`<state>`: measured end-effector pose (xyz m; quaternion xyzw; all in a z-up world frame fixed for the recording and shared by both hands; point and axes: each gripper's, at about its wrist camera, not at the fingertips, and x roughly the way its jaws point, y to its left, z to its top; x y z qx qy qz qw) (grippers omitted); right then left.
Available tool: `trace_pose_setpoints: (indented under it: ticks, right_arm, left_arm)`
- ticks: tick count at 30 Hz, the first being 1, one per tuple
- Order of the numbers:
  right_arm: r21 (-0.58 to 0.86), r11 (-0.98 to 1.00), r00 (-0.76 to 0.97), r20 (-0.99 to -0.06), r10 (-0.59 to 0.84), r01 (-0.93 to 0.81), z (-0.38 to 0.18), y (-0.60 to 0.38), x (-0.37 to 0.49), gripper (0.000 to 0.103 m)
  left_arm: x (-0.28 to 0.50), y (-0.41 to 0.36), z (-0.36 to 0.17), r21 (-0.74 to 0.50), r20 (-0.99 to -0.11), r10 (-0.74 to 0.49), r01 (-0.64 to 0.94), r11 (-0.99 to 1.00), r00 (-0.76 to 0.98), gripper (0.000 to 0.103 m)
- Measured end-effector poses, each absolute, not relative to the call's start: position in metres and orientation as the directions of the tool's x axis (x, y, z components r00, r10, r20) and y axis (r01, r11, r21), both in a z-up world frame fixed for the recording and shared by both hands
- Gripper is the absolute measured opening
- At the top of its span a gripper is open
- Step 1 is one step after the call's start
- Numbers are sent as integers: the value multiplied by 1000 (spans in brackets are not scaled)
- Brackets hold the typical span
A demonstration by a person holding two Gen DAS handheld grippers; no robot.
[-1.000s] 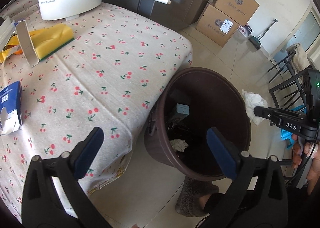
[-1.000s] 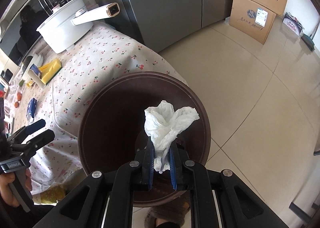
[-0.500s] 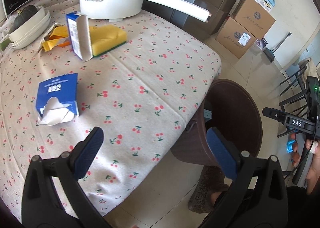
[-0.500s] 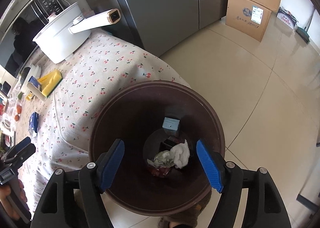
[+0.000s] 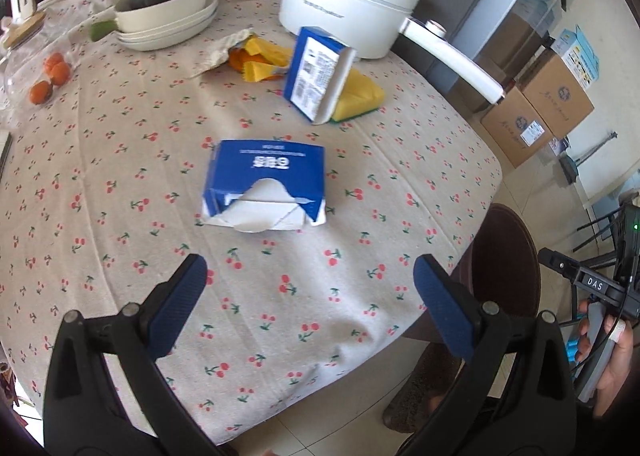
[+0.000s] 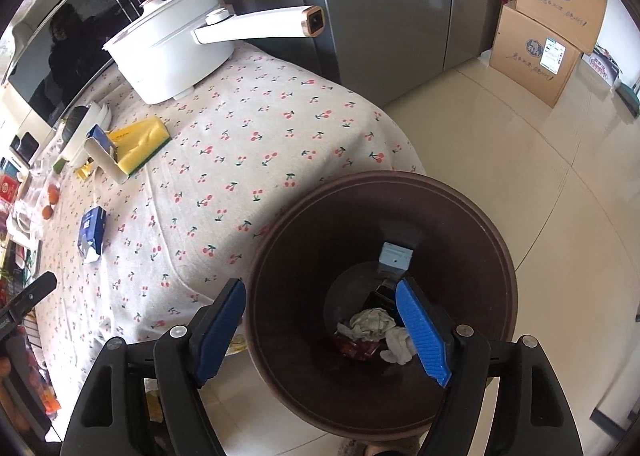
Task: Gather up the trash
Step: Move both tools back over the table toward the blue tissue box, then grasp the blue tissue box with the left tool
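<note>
A torn blue carton lies flat on the cherry-print tablecloth, just ahead of my open, empty left gripper. A second blue carton stands tilted against a yellow sponge. Orange wrappers lie behind it. My right gripper is open and empty above the brown trash bin, which holds crumpled tissues and a small box. The flat carton also shows in the right wrist view.
A white electric pot with a long handle stands at the table's far side. Stacked bowls with a squash and oranges are at the back left. Cardboard boxes and a fridge stand on the floor beyond.
My right gripper opened and dropped the white tissue into the bin. My left gripper swung from the bin toward the table, bringing the flat blue carton in front of it.
</note>
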<state>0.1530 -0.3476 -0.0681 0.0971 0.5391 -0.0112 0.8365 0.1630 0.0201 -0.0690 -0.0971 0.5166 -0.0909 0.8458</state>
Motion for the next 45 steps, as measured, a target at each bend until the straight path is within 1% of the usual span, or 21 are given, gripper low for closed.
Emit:
trace_pose_setpoints:
  ticks: [3,5,9,13,18,20,21,22,23,24,25,26,27,28,29,30,32,34,37,42,45]
  right_arm:
    - [157,983,420,-901,104,93,-66,-329,160,80]
    - [162,984,425,-898,116,72,-64,-317,164,80]
    - [161,986,427,-895,131,33,-63,-295,173,81]
    - [141,990,418,-899,129,-1,-66,-277,182,81]
    - [85,996,414,-905,93,-37,-70,-265,185,81]
    - [69,997,411,-908,80,-43,-72,-264,186,81]
    - [64,997,409,-909,77,-44,-73,-263,187,81]
    - [62,997,406,-911,74,-44,-75,-263,188,81]
    - [60,997,403,-912,72,-43,-76,-264,189,81]
    - [59,997,400,-914,70,-41,-77,-264,189,81]
    - [58,998,398,-915,69,-39,-78,-264,189,81]
    - [57,998,396,-916,67,-37,-78,-264,189,81]
    - [55,998,394,-917,65,-35,-79,-264,189,81]
    - [53,998,393,-918,62,-33,-80,-264,190,81]
    - [51,998,391,-919,59,-31,-81,-264,190,81]
    - [49,998,389,-920,56,-28,-81,-263,190,81]
    - [47,999,384,-922,53,-25,-83,-261,190,81]
    - [50,998,382,-923,55,-24,-84,-258,191,81]
    - [59,998,386,-920,69,-38,-83,-248,195,81]
    - [38,996,402,-913,66,-78,-77,-217,219,81]
    - [18,992,430,-900,72,-127,-71,-190,240,81]
  left_arm:
    - [168,39,-75,-261,-863,-239,11,965,446,102]
    - [174,45,-80,-241,-874,-219,4,970,434,102]
    - [187,48,-97,-177,-901,-175,30,984,398,102]
    - [202,49,-116,-86,-914,-94,37,996,395,102]
    - [218,51,-132,-123,-897,-114,7,992,427,99]
    - [221,49,-138,-145,-893,-135,10,989,430,92]
    - [223,48,-138,-146,-883,-136,12,989,449,92]
    - [224,47,-137,-167,-873,-159,22,986,462,89]
    - [225,47,-136,-190,-864,-181,28,981,471,83]
    - [226,47,-135,-206,-855,-195,31,978,481,80]
    - [227,47,-134,-221,-847,-210,35,975,488,73]
    - [227,47,-133,-232,-843,-220,36,972,491,64]
    - [227,47,-133,-236,-841,-221,33,971,494,59]
    - [228,48,-132,-243,-840,-224,28,970,495,50]
    - [229,49,-132,-256,-838,-235,24,966,492,44]
    - [228,51,-131,-263,-837,-238,18,965,494,43]
    - [228,54,-127,-255,-837,-224,7,967,499,38]
    - [225,57,-123,-255,-837,-219,-3,967,502,37]
    - [221,68,-113,-258,-835,-205,-34,966,510,37]
    - [211,93,-94,-201,-848,-118,-107,974,516,37]
    - [203,109,-83,-210,-844,-111,-131,969,525,37]
